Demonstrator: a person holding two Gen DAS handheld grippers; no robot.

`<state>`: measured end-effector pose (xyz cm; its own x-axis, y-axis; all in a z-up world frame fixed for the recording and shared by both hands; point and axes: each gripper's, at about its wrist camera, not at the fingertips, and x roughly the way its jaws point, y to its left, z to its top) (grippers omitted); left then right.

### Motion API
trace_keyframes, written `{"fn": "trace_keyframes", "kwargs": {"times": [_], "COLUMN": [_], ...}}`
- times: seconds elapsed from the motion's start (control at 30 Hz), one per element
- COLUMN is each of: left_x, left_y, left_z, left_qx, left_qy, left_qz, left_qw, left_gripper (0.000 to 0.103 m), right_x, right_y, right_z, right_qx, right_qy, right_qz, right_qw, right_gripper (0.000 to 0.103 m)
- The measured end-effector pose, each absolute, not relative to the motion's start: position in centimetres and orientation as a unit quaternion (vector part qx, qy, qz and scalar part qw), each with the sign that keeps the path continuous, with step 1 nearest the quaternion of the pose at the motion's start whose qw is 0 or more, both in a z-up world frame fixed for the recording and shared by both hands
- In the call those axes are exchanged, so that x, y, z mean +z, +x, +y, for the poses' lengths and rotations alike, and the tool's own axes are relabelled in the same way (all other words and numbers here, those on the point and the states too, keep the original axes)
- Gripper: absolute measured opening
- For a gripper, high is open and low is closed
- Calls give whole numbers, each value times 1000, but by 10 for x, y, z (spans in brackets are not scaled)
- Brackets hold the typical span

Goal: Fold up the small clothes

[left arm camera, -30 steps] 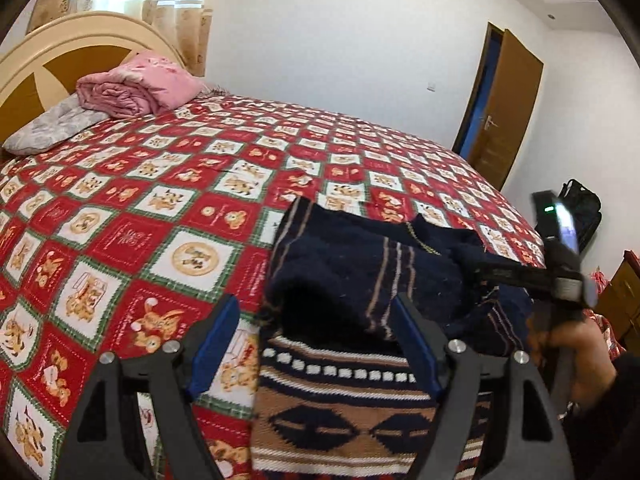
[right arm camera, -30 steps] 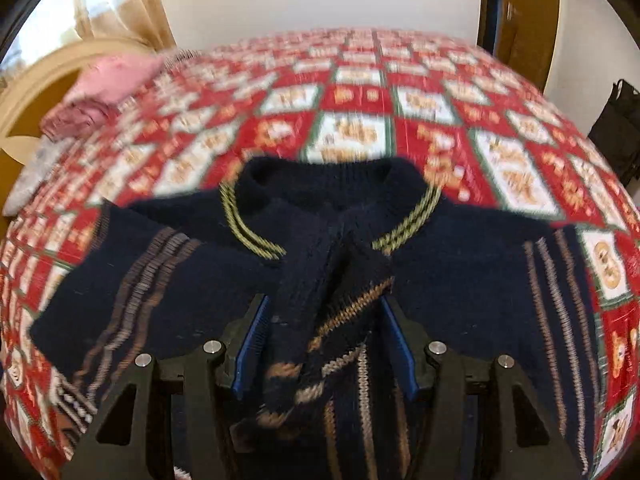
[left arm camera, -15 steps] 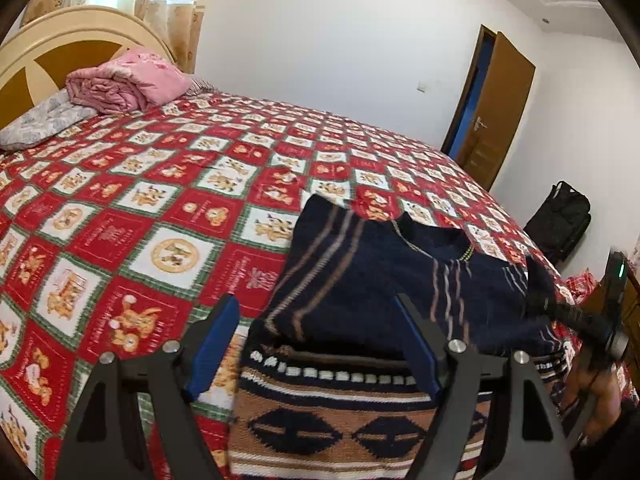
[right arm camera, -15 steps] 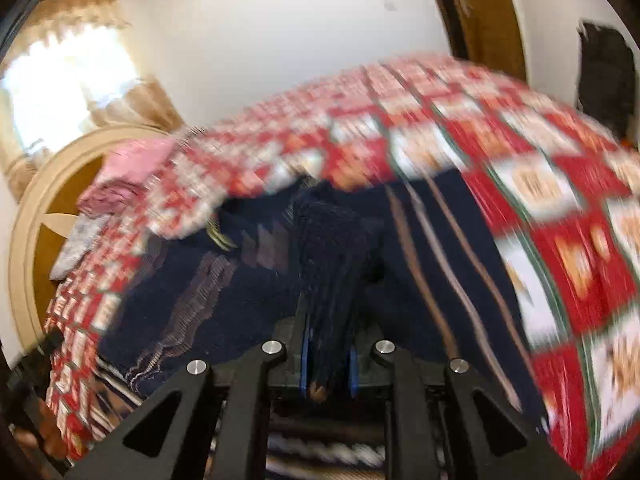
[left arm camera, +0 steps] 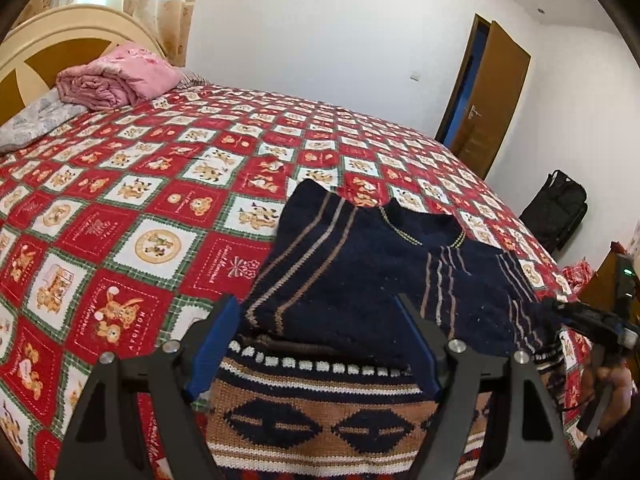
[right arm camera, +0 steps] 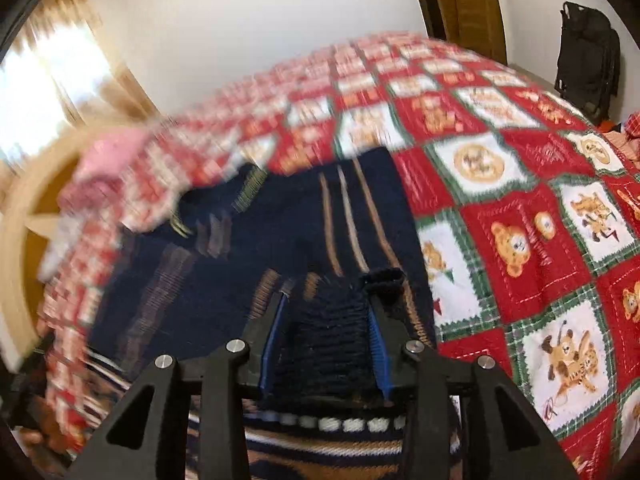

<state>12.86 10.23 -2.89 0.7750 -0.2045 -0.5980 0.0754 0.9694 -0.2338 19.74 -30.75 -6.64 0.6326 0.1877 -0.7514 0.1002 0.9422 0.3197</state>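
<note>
A navy knit sweater (left arm camera: 360, 272) with tan stripes and a brown patterned hem lies on the bed, its sleeves folded across the body. My left gripper (left arm camera: 316, 344) hovers open over the hem band, its blue pads (left arm camera: 216, 344) straddling the fabric without pinching it. My right gripper (right arm camera: 328, 300) is over the sweater's (right arm camera: 280, 232) side edge. Its jaws are opening, and the dark sleeve cuff (right arm camera: 324, 344) bunches loosely between them. In the left wrist view the right gripper (left arm camera: 592, 320) shows at the sweater's right edge, held by a hand (left arm camera: 612, 384).
The red patchwork bedspread (left arm camera: 160, 208) covers the whole bed. A rolled pink blanket (left arm camera: 116, 80) and a grey pillow (left arm camera: 36, 120) lie by the headboard. A brown door (left arm camera: 492, 96) and a black bag (left arm camera: 556, 208) stand beyond the bed's far side.
My right gripper carried the sleeve from the sweater's middle to its side edge, clamped tight on it, then widened its jaws. The left gripper stayed in place, open.
</note>
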Motion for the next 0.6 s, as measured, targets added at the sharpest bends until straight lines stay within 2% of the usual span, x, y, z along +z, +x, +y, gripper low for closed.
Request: {"fn": "trace_keyframes", "kwargs": {"times": [0.13, 0.17, 0.2, 0.37, 0.6], "left_x": [-24, -24, -24, -27, -17], "left_y": [125, 125, 126, 128, 129], "left_z": [108, 110, 112, 115, 120], "left_qx": [-66, -64, -61, -57, -28], "left_qy": [-91, -91, -92, -111, -105], "left_qz": [318, 318, 319, 322, 309], "left_qw": [941, 942, 941, 938, 945], "left_gripper": [80, 80, 80, 80, 80], "right_x": [-77, -77, -77, -59, 49], "right_y": [195, 196, 197, 205, 221], "right_z": [-306, -306, -306, -286, -259], "right_qx": [22, 21, 19, 44, 85], "right_qy": [160, 159, 154, 97, 9], "right_qz": [431, 431, 431, 430, 285], "right_qw": [888, 888, 889, 897, 955], "right_gripper": [40, 34, 10, 10, 10]}}
